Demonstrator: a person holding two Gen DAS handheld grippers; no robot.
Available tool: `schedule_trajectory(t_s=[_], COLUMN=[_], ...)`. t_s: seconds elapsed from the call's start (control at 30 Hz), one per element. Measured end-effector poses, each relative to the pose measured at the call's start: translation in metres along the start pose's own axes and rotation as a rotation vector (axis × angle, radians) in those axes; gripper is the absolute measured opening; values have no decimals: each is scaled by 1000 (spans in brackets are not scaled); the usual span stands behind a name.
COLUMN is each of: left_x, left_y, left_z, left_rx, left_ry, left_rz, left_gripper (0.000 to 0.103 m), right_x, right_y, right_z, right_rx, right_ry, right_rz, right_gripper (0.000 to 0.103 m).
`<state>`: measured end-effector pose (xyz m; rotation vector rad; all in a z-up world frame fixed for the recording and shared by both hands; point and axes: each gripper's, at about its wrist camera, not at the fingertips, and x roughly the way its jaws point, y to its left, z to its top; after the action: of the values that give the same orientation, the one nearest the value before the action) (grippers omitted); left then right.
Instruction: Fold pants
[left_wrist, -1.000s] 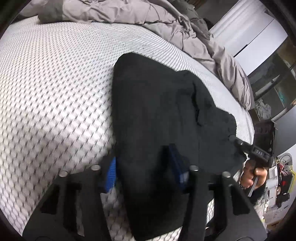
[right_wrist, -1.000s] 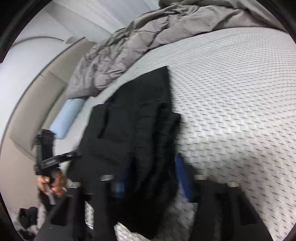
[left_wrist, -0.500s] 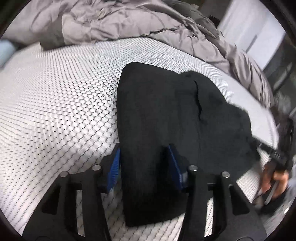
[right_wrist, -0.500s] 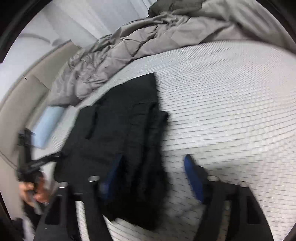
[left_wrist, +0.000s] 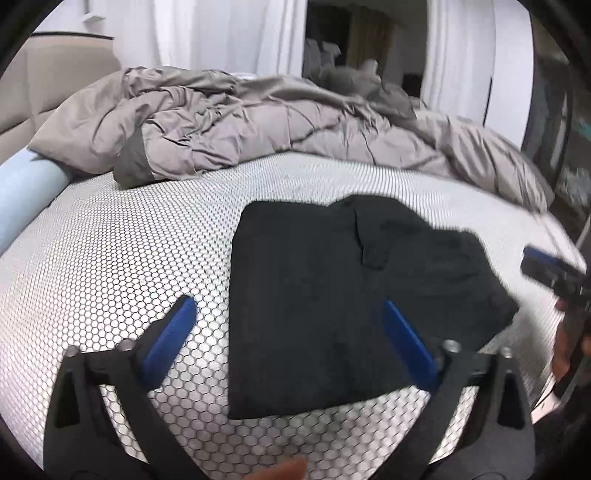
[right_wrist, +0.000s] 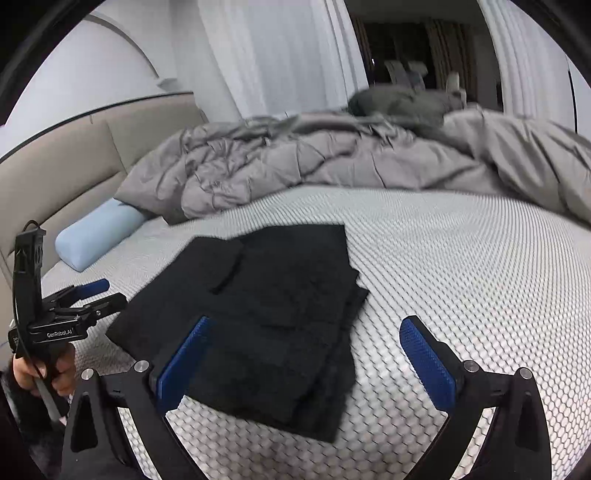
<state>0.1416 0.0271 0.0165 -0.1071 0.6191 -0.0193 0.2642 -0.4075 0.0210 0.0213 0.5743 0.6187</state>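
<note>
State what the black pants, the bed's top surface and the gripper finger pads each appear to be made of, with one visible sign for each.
Black pants: soft matte woven or knit cloth, probably cotton; it lies limp in layers with no shine.
Bed surface: white textile with a dark honeycomb pattern, possibly mesh.
Finger pads: blue, likely rubber or plastic; a fine grip texture shows. Their black arms look like rigid plastic.
</note>
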Motion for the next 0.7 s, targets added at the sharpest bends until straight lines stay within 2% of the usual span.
schedule_trajectory(t_s=[0.1, 0.27, 0.5, 0.7], left_x=[-13, -32, -35, -33], left_y=[-4, -11, -16, -18], left_z=[3, 2, 2, 1], left_rx=[-16, 14, 39, 47], left_ry=[-42, -98, -111, -111], left_rz=[0, 32, 43, 49], left_gripper=[102, 102, 102, 102], right_x=[2, -9, -12, -10], right_y=[11, 21, 23, 28], right_z=[2, -2, 0, -1], right_rx=[-3, -49, -36, -47], right_ry=[-19, -54, -94, -92], right_rz=[34, 29, 32, 33], right_gripper=[103, 103, 103, 103])
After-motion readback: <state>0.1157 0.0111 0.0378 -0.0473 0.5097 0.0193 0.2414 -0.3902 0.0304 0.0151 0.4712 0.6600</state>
